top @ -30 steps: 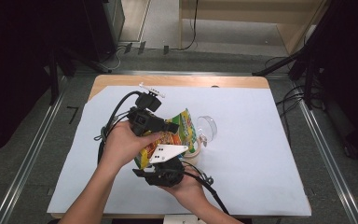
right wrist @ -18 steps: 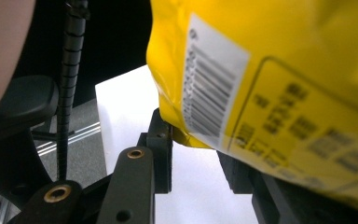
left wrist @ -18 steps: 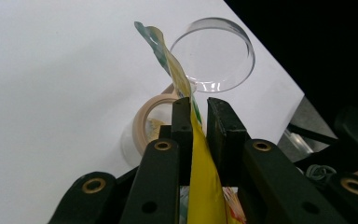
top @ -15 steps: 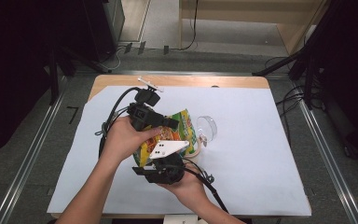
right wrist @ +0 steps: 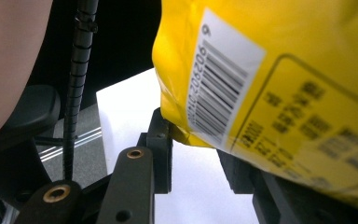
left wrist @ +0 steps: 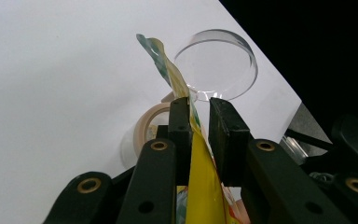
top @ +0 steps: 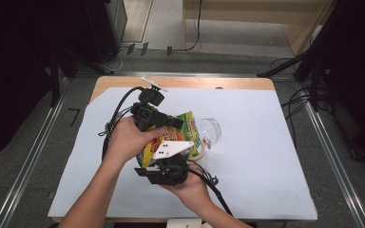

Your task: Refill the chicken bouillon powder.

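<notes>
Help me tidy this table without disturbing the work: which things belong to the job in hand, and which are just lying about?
In the job:
- yellow snack bag
- left hand-held gripper, the bag's edge between its jaws
- right hand-held gripper, at the bag's lower end

Lying about:
- clear round dish
- tape roll

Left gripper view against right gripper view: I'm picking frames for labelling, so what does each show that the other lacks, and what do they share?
Left gripper view: a clear round dish and a roll of tape on the table, behind the crumpled top edge of the snack packet, which runs between the jaws of the left gripper. Right gripper view: the barcode on the packet's yellow back, and a ribbed black cable at the left. Shared: the yellow snack packet and the white sheet beneath it.
</notes>
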Demonstrator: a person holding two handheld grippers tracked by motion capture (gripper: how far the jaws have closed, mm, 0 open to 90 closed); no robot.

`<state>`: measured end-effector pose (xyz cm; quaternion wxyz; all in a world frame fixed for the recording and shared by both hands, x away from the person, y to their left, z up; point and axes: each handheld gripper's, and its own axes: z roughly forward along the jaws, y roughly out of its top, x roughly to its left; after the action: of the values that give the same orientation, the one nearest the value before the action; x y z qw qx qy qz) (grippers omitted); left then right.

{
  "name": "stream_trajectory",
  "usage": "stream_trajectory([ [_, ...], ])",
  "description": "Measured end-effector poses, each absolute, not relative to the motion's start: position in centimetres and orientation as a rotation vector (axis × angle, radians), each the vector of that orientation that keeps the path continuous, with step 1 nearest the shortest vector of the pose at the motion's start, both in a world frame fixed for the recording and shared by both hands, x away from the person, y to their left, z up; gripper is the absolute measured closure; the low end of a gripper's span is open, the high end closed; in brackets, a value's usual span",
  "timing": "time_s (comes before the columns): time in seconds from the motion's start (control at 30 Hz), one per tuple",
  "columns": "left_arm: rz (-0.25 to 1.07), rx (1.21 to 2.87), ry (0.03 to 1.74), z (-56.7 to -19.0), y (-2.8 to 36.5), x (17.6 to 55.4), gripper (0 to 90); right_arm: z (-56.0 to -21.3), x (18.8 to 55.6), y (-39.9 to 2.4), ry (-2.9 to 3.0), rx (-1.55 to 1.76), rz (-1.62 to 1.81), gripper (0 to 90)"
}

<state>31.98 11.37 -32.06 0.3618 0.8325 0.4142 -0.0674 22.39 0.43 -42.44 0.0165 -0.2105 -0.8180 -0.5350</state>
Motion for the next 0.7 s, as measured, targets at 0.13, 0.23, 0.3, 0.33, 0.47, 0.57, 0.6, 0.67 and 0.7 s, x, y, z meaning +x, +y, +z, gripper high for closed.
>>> stream_trajectory([
  [0.13, -0.175, 2.144, 1.077, -32.19, 11.50, 32.17, 79.8, -42.44, 22.34, 0.45, -2.550, -0.654, -1.662, 68.0],
  [0.23, -0.173, 2.143, 1.065, -32.23, 11.48, 32.11, 80.3, -42.52, 22.45, 0.38, -2.570, -0.649, -1.659, 68.6],
  [0.3, -0.166, 2.142, 1.065, -32.24, 11.38, 31.98, 80.6, -42.63, 22.54, 0.36, -2.573, -0.643, -1.660, 68.8],
  [0.33, -0.165, 2.141, 1.069, -32.26, 11.39, 31.94, 80.9, -42.69, 22.56, 0.38, -2.573, -0.646, -1.659, 68.8],
  [0.47, -0.170, 2.132, 1.072, -32.36, 11.58, 31.94, 81.4, -42.86, 22.60, 0.40, -2.573, -0.635, -1.666, 68.8],
  [0.57, -0.167, 2.130, 1.075, -32.40, 11.70, 31.92, 81.4, -42.89, 22.58, 0.45, -2.573, -0.626, -1.659, 68.8],
  [0.6, -0.165, 2.129, 1.075, -32.42, 11.71, 31.91, 81.4, -42.92, 22.62, 0.46, -2.577, -0.624, -1.658, 68.8],
  [0.67, -0.167, 2.126, 1.076, -32.46, 11.73, 31.94, 81.7, -42.99, 22.71, 0.45, -2.578, -0.625, -1.655, 68.8],
  [0.7, -0.169, 2.124, 1.078, -32.46, 11.76, 31.96, 81.9, -43.02, 22.73, 0.46, -2.577, -0.627, -1.657, 68.8],
])
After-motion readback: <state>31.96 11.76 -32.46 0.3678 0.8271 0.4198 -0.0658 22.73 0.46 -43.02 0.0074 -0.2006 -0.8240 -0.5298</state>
